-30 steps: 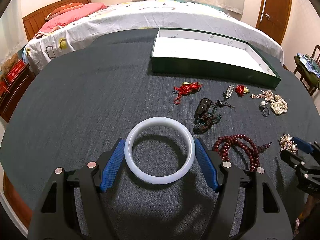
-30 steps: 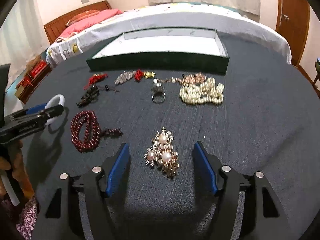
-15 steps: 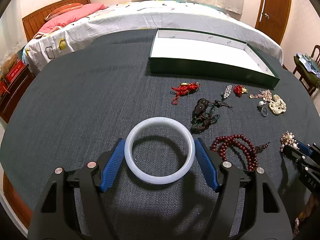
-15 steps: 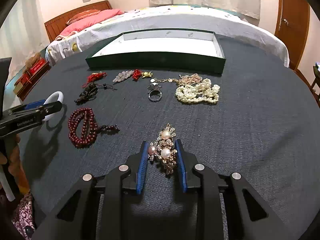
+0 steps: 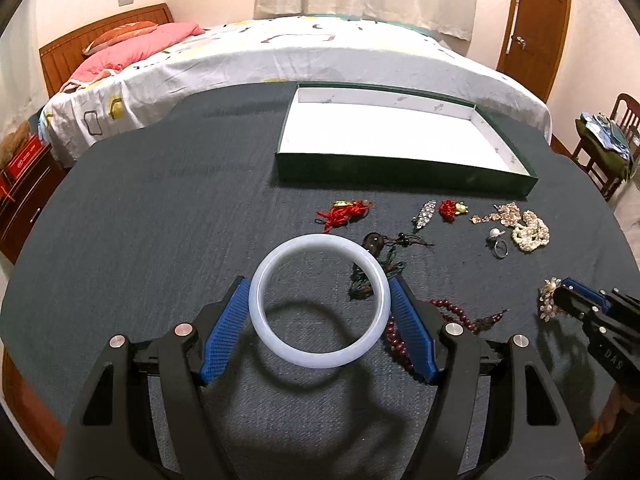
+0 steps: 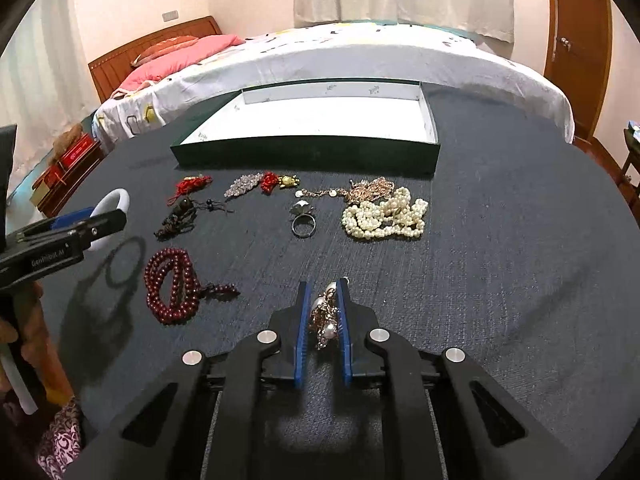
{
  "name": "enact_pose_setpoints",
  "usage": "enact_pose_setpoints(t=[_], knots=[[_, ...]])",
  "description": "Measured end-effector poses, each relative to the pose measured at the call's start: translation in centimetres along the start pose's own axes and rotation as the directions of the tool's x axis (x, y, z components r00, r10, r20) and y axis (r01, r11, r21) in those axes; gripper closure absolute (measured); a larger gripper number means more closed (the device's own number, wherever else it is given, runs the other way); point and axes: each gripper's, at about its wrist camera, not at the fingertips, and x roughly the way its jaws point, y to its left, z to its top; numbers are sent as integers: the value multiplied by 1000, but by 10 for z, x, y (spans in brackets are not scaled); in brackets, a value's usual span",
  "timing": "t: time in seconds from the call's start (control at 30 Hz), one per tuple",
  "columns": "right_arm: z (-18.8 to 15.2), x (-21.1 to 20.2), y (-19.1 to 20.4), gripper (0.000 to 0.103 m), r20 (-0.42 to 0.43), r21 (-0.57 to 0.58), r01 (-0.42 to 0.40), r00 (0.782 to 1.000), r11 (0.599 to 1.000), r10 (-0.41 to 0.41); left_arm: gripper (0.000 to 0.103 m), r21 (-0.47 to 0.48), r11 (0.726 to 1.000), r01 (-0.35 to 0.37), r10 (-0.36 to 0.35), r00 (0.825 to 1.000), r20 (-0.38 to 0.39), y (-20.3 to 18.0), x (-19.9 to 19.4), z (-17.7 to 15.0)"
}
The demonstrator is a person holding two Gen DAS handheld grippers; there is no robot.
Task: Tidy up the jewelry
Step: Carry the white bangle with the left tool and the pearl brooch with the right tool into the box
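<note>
The white bangle [image 5: 319,301] sits clamped between the blue fingers [image 5: 221,336] of the left gripper [image 5: 319,292], one pad pressing each side of the ring; it hangs above the dark table [image 5: 160,208], casting a ring-shaped shadow on the cloth below. That gripper points forward and steeply down toward the table. In the right wrist view the same bangle [image 6: 116,206] pokes out beyond the left gripper's black body at the left edge, with part of the person's hand [image 6: 12,332] gripping the handle below it.

The pearl brooch [image 6: 326,316], a gilt cluster set with pearls, is squeezed between the fingers [image 6: 303,316] of the right gripper [image 6: 323,292], whose jaws have just been closing and now stand nearly together on it. This gripper also tilts steeply down at the table.

The rest of the jewelry lies loose on the table: a coil of dark red beads [image 6: 172,286] just left of the right gripper, a ring [image 6: 303,224] and a heap of pearl strands [image 6: 384,218] farther out, a rose-gold chain [image 6: 368,190] behind the pearls, a crystal clip [image 6: 242,185], a red tassel with a gold turtle [image 6: 278,182], a red knotted charm [image 6: 192,185] and a dark corded pendant [image 6: 180,216]. Beyond them stands the open green box [image 6: 304,156], its pale inside bare. A bed [image 5: 280,52] lies past the table.
</note>
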Motion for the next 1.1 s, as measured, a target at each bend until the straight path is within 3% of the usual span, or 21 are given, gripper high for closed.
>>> enact_pose_setpoints(t=[0.5, 0.83, 1.1], knots=[[34, -12, -7, 90, 93, 13, -15, 996, 1000, 14, 34, 8, 1000, 25, -25, 999, 28, -8, 3, 24], [106, -7, -16, 90, 216, 5, -10, 976, 1000, 9, 34, 54, 997, 61, -68, 990, 126, -36, 15, 87], [156, 34, -28, 90, 255, 16, -4, 967, 1000, 0, 34, 53, 996, 68, -76, 983, 168, -57, 58, 143]])
